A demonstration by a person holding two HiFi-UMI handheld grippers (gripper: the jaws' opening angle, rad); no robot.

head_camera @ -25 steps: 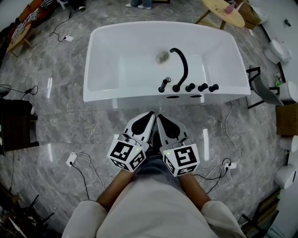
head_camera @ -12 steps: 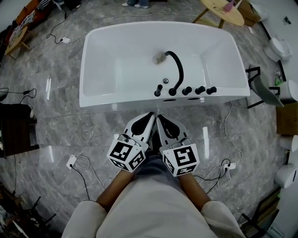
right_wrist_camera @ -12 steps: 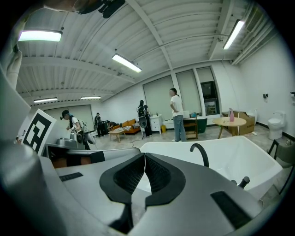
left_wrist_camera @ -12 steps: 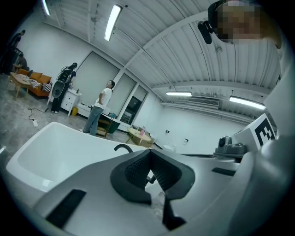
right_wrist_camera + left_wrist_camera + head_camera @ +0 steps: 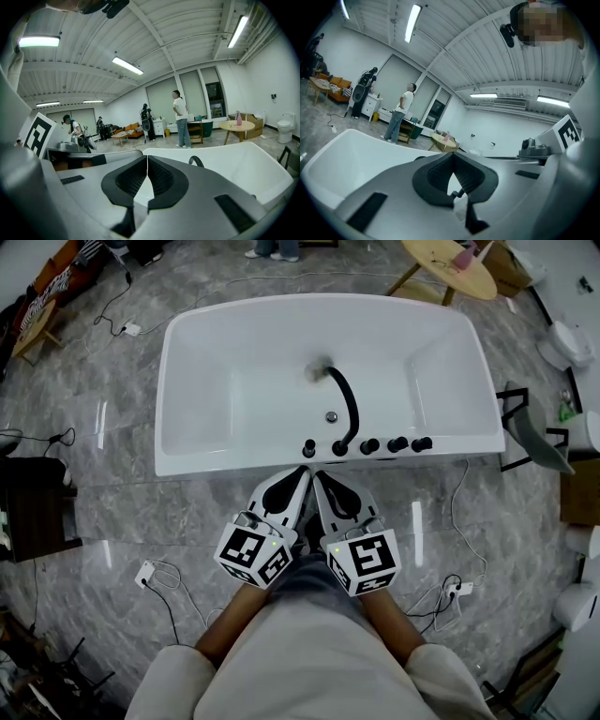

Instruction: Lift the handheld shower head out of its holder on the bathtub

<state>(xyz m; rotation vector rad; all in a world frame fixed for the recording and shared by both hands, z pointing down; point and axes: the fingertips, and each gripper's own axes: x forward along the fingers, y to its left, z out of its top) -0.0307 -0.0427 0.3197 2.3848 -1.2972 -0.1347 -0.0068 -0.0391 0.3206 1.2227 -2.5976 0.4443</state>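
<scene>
**Step in hand: approach.** No contact with the shower head is made at this point.

- The left gripper point(image 5: 301, 473) and right gripper point(image 5: 320, 475) sit side by side, tips toward the near rim of the tub point(image 5: 206, 463).
- Both claws are clenched with nothing between the pads. Each gripper view shows the ribbed pads meeting at the tip, left point(image 5: 451, 155) and right point(image 5: 147, 157).
- The shower head point(image 5: 308, 447) stands in its holder on the near rim, just ahead of the gripper tips. It is probably the leftmost black fitting, though it is too small in the head view to be sure.
- To its right stand the curved spout point(image 5: 349, 399) and a row of knobs point(image 5: 397, 443).

**Next move.**

1. Release one claw before you reach the fitting.
2. Set the jaws to either side of the shower head, clear of the spout beside it.
3. Clench firmly.
4. Pull up along the holder's axis, not sideways, so that the head does not bind in its socket.
</scene>
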